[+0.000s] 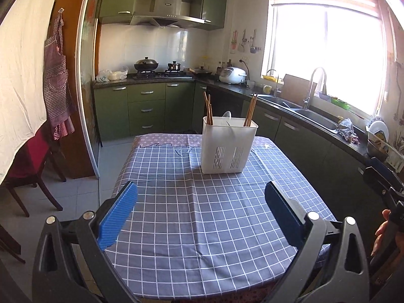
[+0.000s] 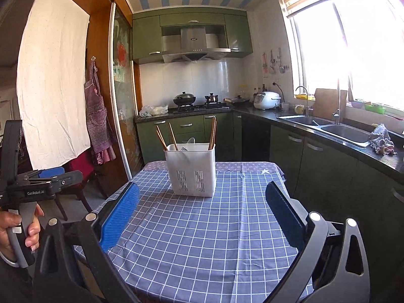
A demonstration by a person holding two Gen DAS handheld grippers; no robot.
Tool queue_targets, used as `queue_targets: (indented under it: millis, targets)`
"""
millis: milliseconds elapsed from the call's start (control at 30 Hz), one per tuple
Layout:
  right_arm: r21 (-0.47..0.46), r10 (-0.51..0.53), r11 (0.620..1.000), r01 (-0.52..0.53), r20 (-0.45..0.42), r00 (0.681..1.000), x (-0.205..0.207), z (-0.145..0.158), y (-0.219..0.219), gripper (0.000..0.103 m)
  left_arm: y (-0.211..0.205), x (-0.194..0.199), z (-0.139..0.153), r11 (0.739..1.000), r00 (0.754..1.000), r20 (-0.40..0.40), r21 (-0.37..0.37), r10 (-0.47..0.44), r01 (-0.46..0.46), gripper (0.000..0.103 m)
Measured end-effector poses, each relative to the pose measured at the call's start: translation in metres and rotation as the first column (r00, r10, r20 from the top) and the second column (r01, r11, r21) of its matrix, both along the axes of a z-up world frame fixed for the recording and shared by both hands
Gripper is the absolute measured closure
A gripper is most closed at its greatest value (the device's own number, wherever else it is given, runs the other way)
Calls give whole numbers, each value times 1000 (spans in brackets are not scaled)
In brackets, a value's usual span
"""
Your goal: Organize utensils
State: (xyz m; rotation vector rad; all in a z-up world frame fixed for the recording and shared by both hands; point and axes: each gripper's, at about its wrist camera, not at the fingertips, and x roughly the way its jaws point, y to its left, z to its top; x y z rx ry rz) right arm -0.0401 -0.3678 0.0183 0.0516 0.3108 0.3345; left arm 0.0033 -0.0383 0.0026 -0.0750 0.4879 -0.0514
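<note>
both tongs stood wide apart and held nothing: the left gripper (image 1: 200, 212) hung over the near half of the table, and the right gripper (image 2: 202, 214) hung beside it at much the same height, its blue pads (image 2: 118, 218) clear of the checked tablecloth (image 2: 202, 240). beyond them, toward the far end of the table, stood the white utensil holder (image 1: 228, 146), upright. chopsticks (image 1: 208, 108) leaned in its left corner and another bunch (image 1: 250, 109) in its right, with a pale spoon (image 1: 226, 115) and what looked like a fork (image 2: 183, 148) between. no loose utensils showed on the cloth, so the sorting probably had to happen inside the holder. to do it well, one gripper should steady the light holder by its rim while the other closed on a single bunch low on the sticks, lifting straight up so nothing tipped.
</note>
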Motion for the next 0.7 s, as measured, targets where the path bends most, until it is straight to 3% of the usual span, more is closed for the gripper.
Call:
queue_targets:
  millis: [700]
  targets:
    - [-28,-12,1000,12,-2,1000,3,-1,8,5,-2,-14,-8,1000,1000,-18,-13,-14,14,7]
